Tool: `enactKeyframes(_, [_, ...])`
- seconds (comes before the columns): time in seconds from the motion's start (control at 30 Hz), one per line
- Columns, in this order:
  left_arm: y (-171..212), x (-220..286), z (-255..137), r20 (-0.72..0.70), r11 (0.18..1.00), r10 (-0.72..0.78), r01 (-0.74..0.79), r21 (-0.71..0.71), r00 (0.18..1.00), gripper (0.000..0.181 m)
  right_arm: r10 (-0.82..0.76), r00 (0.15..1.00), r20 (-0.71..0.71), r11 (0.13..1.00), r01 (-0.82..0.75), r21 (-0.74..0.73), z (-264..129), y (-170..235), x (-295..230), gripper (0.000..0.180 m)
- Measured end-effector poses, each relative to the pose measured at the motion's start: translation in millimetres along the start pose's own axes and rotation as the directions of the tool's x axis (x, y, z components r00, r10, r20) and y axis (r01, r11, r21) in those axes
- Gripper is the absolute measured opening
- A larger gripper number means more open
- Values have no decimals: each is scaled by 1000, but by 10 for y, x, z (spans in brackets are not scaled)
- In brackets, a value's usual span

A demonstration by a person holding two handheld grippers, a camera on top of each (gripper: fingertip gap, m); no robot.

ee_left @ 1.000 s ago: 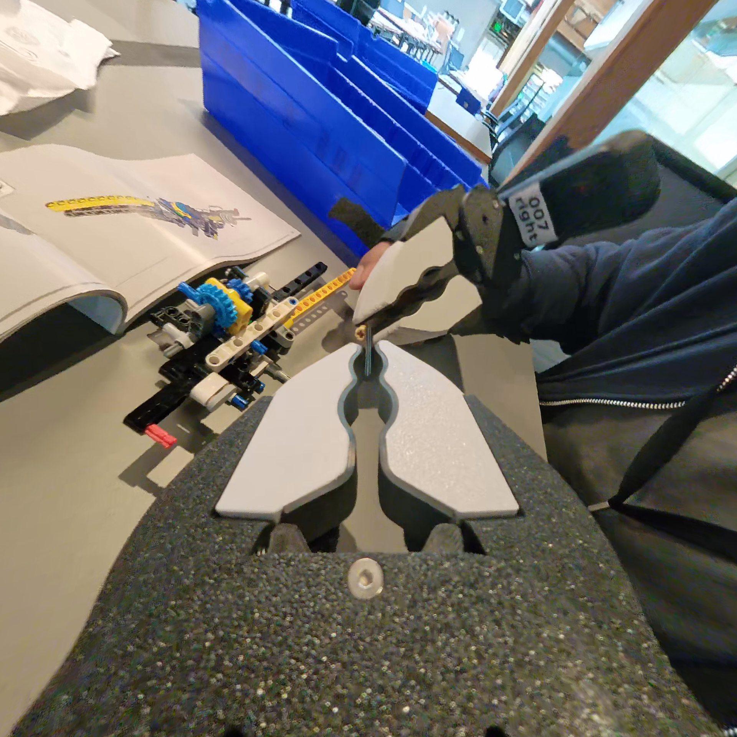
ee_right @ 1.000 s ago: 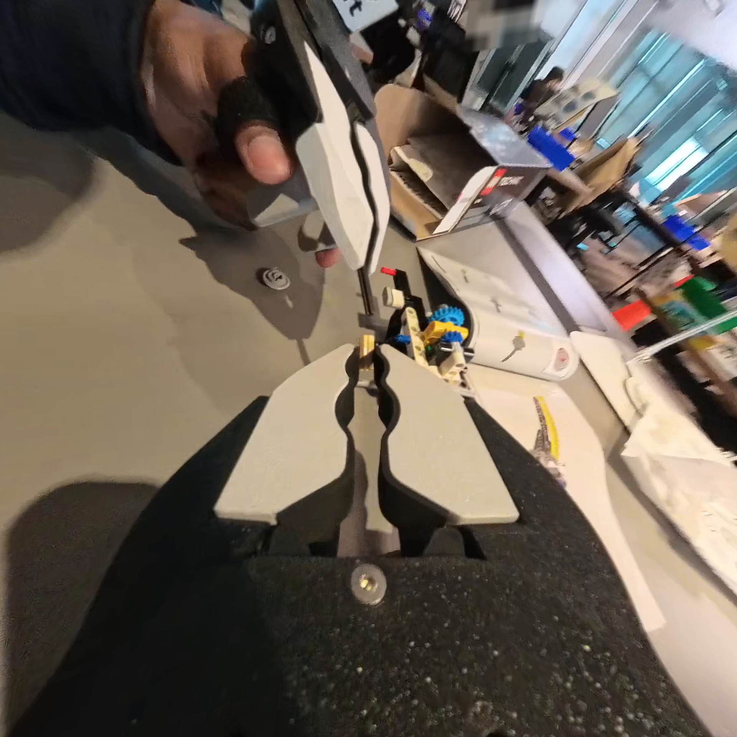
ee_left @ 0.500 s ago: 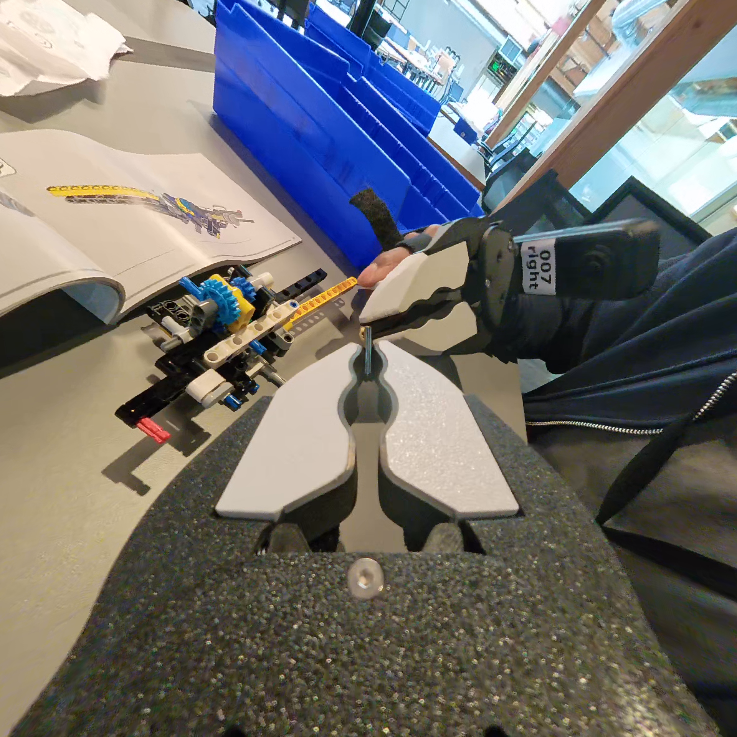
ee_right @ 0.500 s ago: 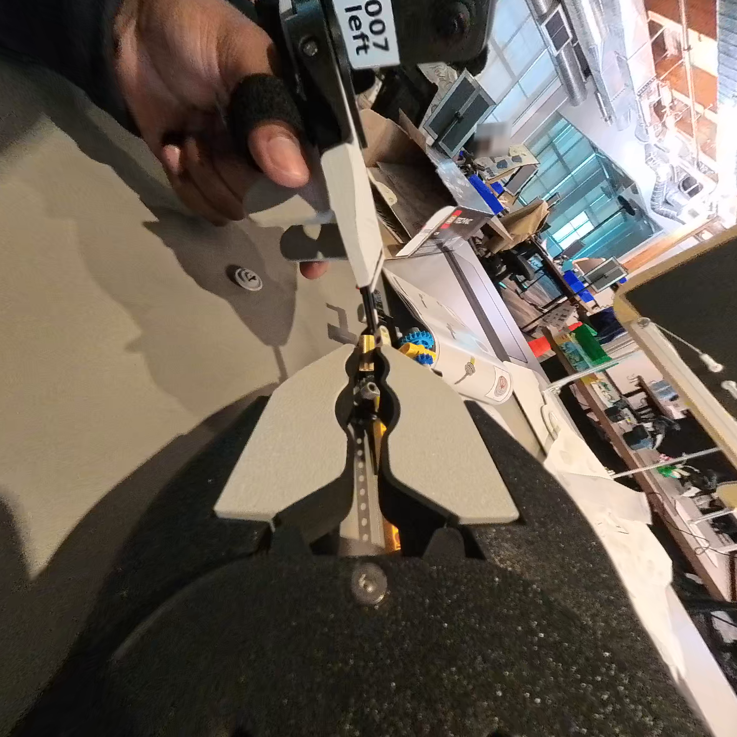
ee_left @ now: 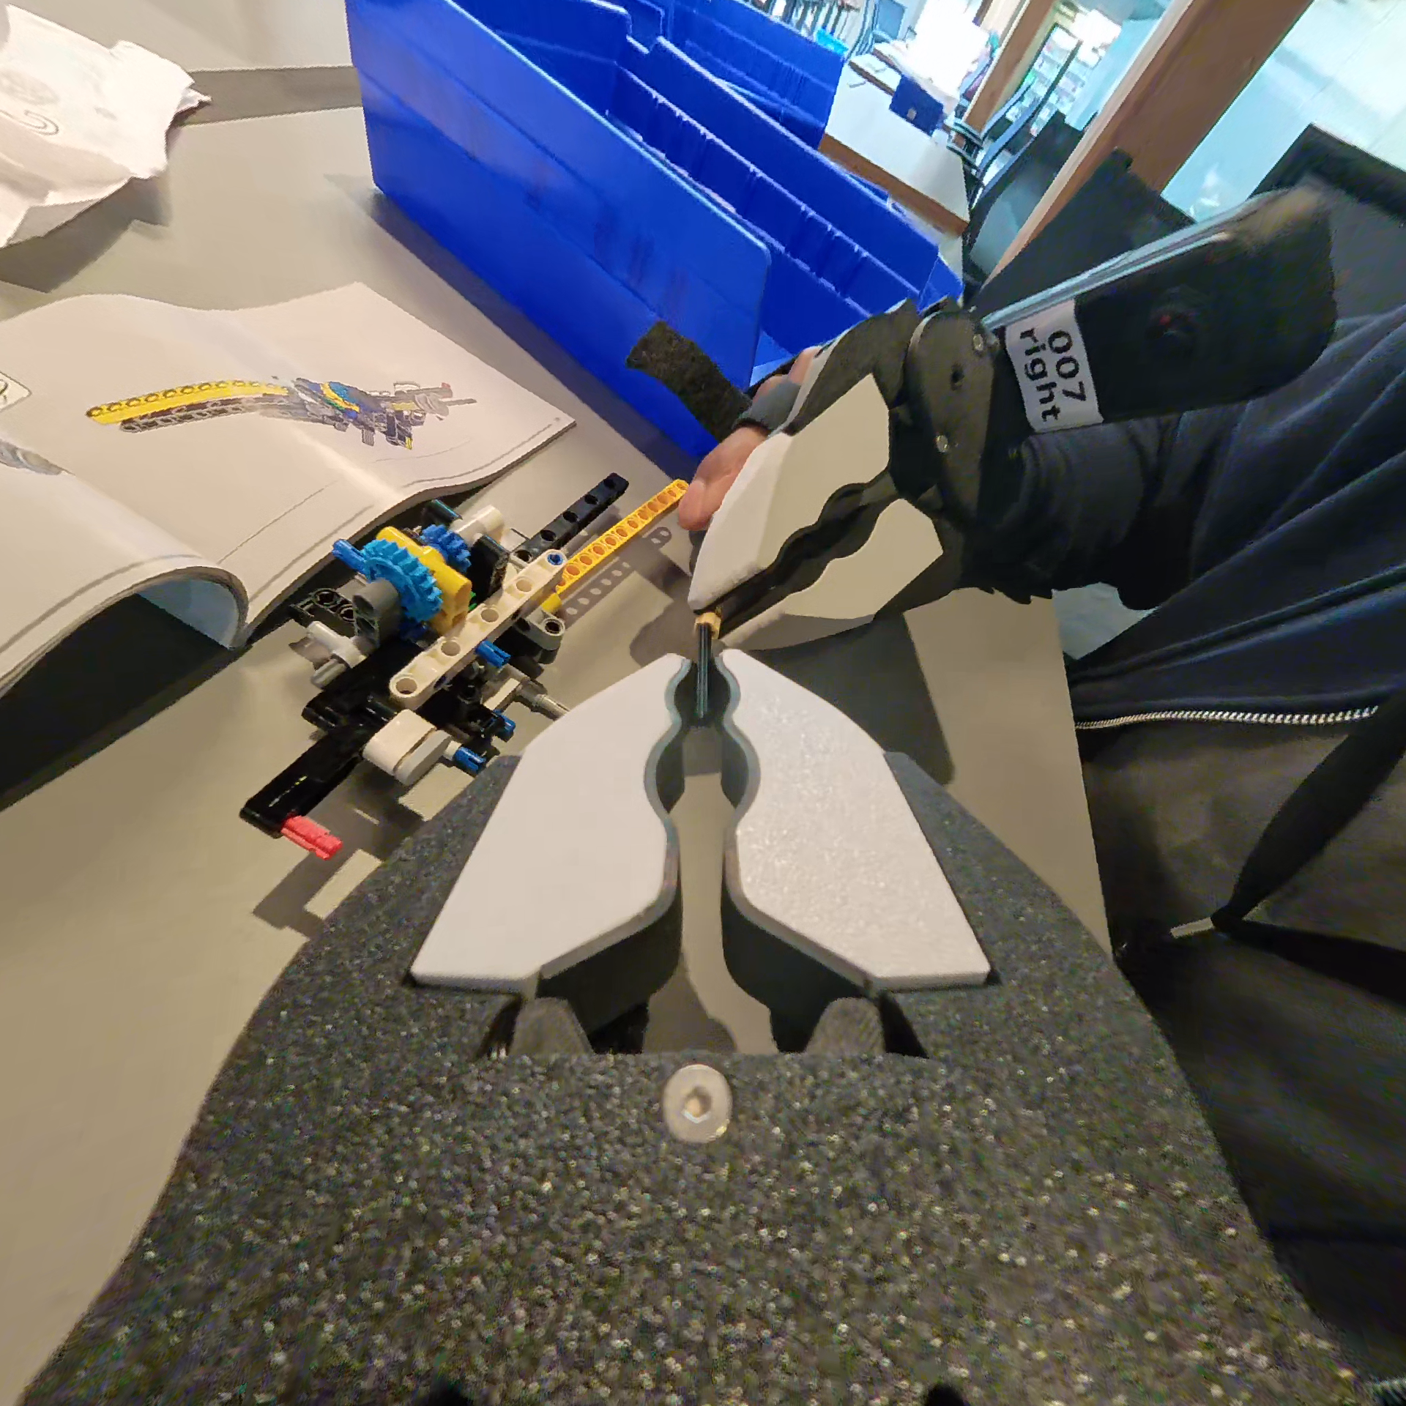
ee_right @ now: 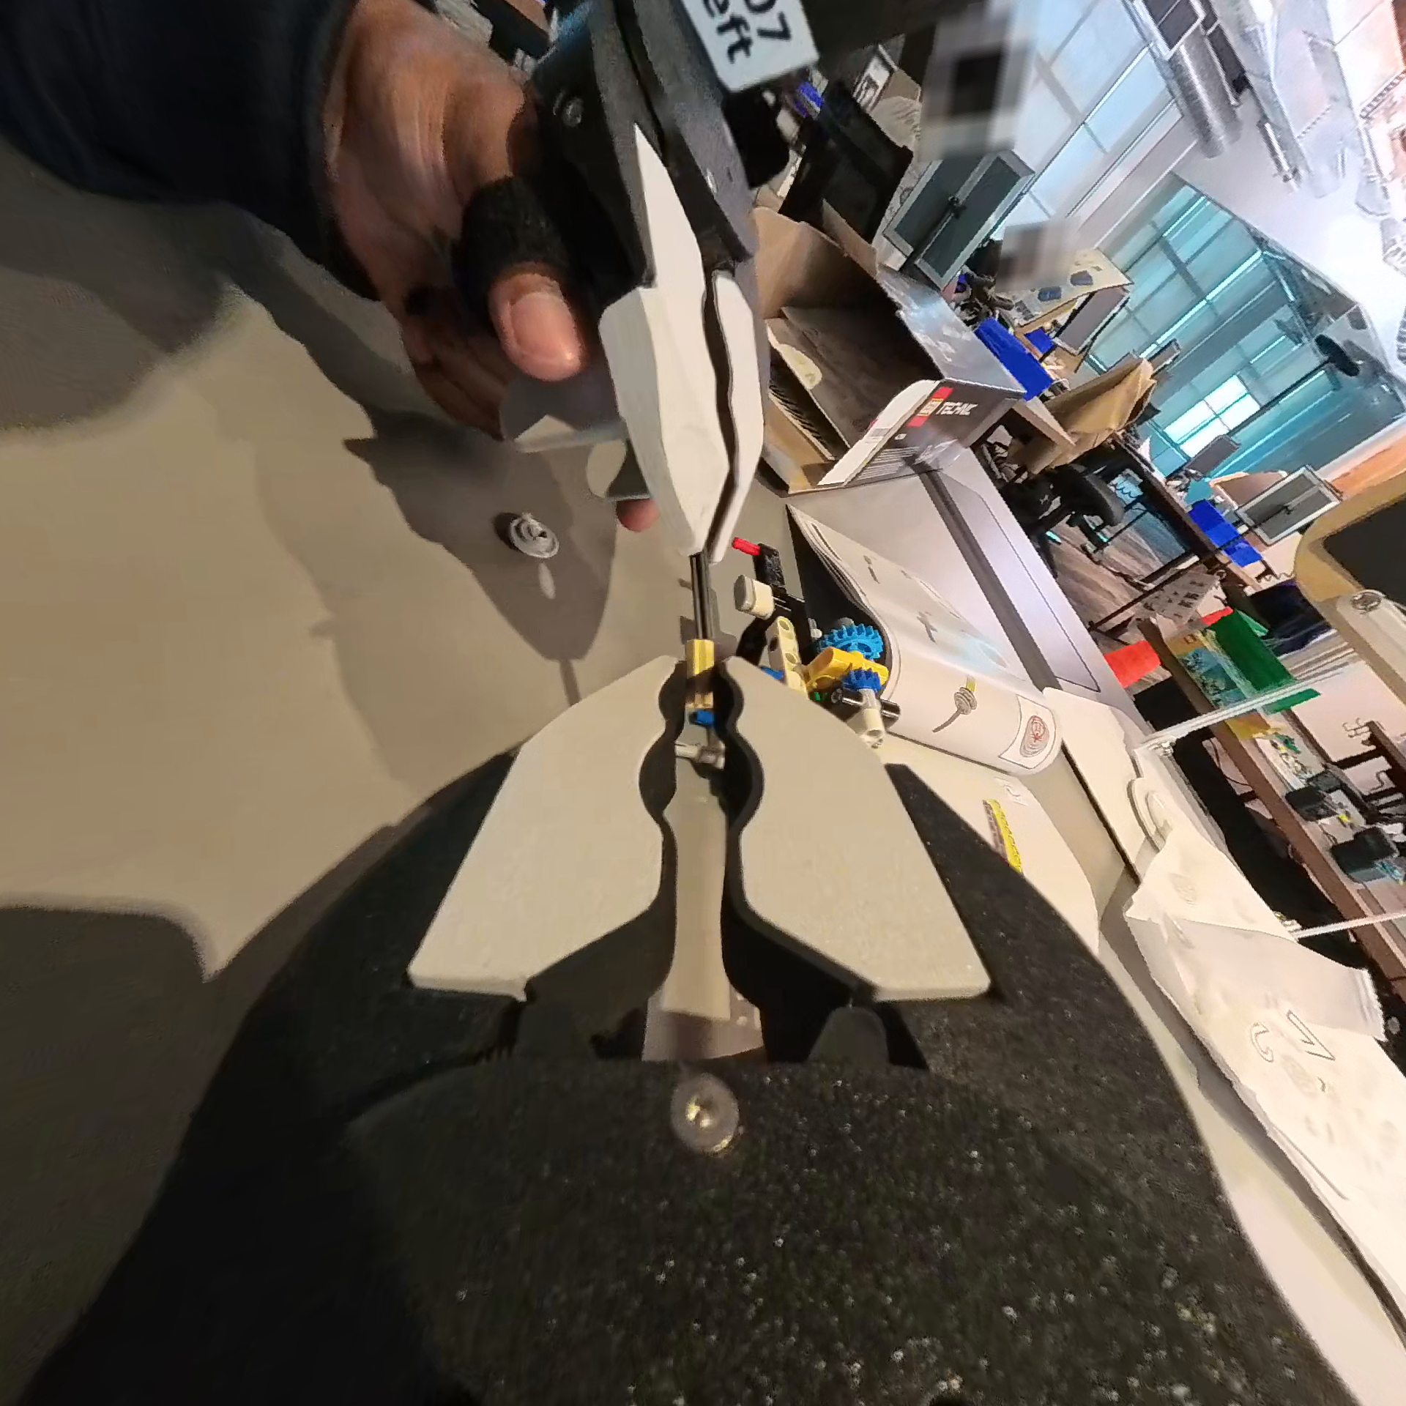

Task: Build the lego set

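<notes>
Left gripper [ee_left: 701,669]: jaws clenched on a thin black axle [ee_left: 701,679], tips pointing away over the grey desk [ee_left: 137,951]; in the right wrist view reaches in from the upper left, tips aimed down [ee_right: 704,544], bare thumb pressed beside the fingers.
Right gripper [ee_right: 701,673]: jaws clenched on a small tan bush [ee_right: 698,669] at the very tips; in the left wrist view comes in from the right [ee_left: 704,609], tilted down toward the left, dark sleeve behind.
Axle and bush: met tip to tip, axle end at the bush's hole, both held above the desk, between the two grippers.
Lego model [ee_left: 426,631]: flat on the desk, left of the gripper tips, near them yet apart; blue gears, yellow block, white and black beams, long yellow beam running far-right, red pin at the near-left end.
Instruction booklet [ee_left: 251,441]: open, just beyond the model on the left.
Blue bins [ee_left: 609,198]: far side of the desk.
Crumpled paper [ee_left: 68,122]: far left corner.
</notes>
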State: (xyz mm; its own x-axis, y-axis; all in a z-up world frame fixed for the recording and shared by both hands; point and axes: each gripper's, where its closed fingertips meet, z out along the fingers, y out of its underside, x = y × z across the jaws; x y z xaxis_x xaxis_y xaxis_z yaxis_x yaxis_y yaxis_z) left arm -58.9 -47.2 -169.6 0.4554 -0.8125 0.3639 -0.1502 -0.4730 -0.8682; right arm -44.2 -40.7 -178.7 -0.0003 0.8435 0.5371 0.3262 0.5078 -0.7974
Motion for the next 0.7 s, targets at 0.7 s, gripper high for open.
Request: enactKeyframes(0.7, [47, -31, 9, -40, 985, -173, 172, -15, 984, 3, -186, 980, -64, 981, 182, -64, 21, 22, -17, 6])
